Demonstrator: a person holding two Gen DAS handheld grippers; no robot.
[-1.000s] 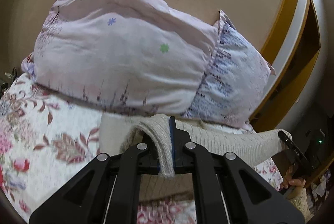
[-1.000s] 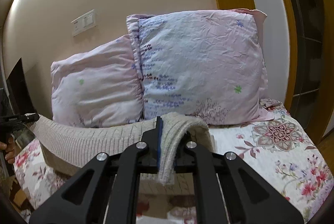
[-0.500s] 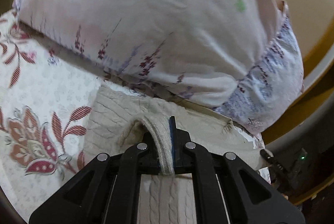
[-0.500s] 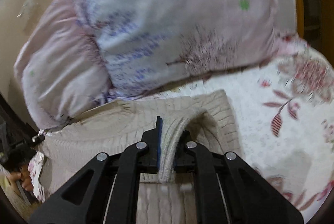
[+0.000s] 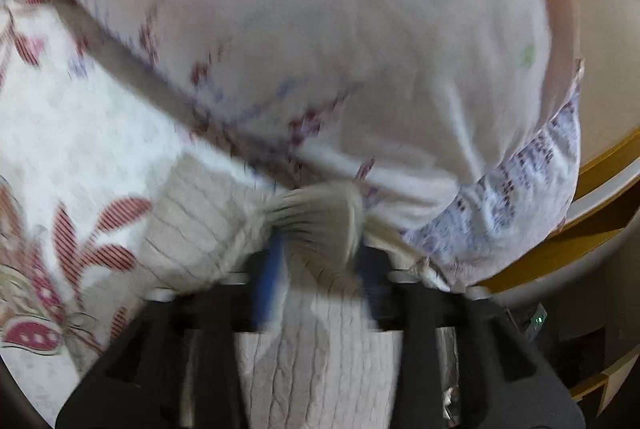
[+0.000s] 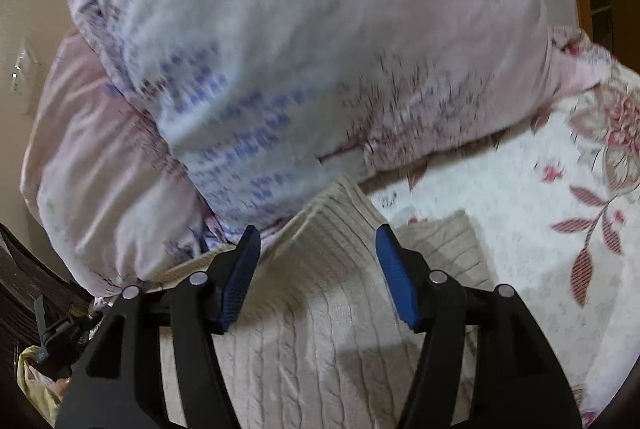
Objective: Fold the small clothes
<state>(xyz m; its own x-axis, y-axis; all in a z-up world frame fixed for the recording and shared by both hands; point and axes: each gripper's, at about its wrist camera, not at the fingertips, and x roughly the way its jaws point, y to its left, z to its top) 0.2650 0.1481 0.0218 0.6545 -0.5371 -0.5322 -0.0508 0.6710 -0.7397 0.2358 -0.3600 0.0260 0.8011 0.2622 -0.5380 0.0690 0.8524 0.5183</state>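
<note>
One cream cable-knit sweater point(image 6: 320, 329) lies folded on the floral bedspread point(image 6: 520, 197).

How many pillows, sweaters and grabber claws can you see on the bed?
Pink flowery pillows: 2
Beige cable-knit sweater: 1
Black grippers with blue pads, jaws opening around the sweater's edge: 2
Total: 5
</note>
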